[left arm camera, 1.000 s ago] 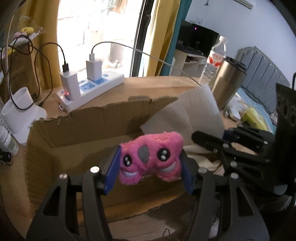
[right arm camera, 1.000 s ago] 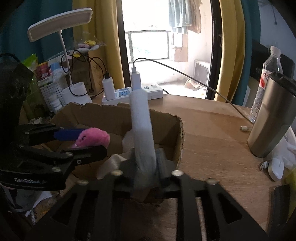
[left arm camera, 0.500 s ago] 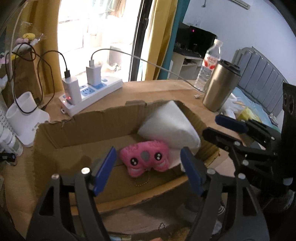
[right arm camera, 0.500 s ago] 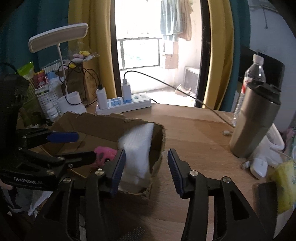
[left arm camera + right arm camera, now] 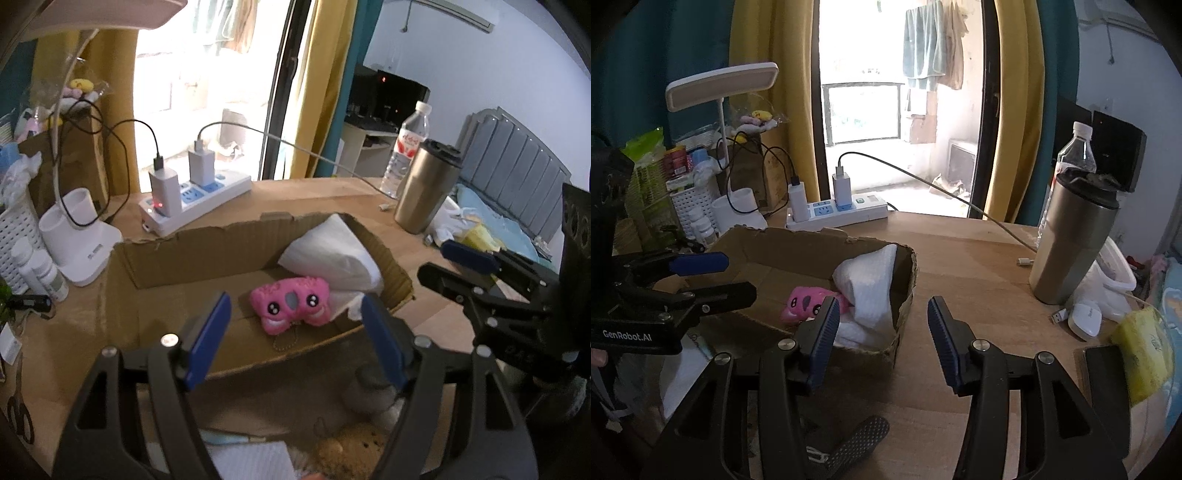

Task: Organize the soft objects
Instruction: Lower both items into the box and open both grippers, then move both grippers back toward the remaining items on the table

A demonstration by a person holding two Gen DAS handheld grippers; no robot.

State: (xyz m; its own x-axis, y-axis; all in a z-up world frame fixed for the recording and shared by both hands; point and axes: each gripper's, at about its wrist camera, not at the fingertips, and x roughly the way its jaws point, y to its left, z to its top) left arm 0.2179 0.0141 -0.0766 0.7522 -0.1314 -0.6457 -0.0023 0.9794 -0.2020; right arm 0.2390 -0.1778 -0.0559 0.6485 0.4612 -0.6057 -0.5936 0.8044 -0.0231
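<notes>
A pink plush toy (image 5: 291, 304) lies inside the open cardboard box (image 5: 192, 251), beside a folded white soft pad (image 5: 332, 254) that leans in the box's right corner. Both show in the right wrist view too: the toy (image 5: 803, 303) and the pad (image 5: 871, 284) inside the box (image 5: 798, 251). My left gripper (image 5: 295, 341) is open and empty, held back above the box's near wall. My right gripper (image 5: 882, 332) is open and empty, to the right of the box over the wooden table (image 5: 967, 266).
A steel tumbler (image 5: 1071, 240) and a water bottle (image 5: 1075, 151) stand at the right. A power strip (image 5: 195, 199) with chargers lies behind the box. A brown plush (image 5: 351, 450) and white cloth (image 5: 251, 461) lie below the left gripper. A yellow sponge (image 5: 1145, 350) lies far right.
Both grippers opened and drew back. The pink toy dropped from the left gripper into the box. The white pad left the right gripper and now rests in the box corner.
</notes>
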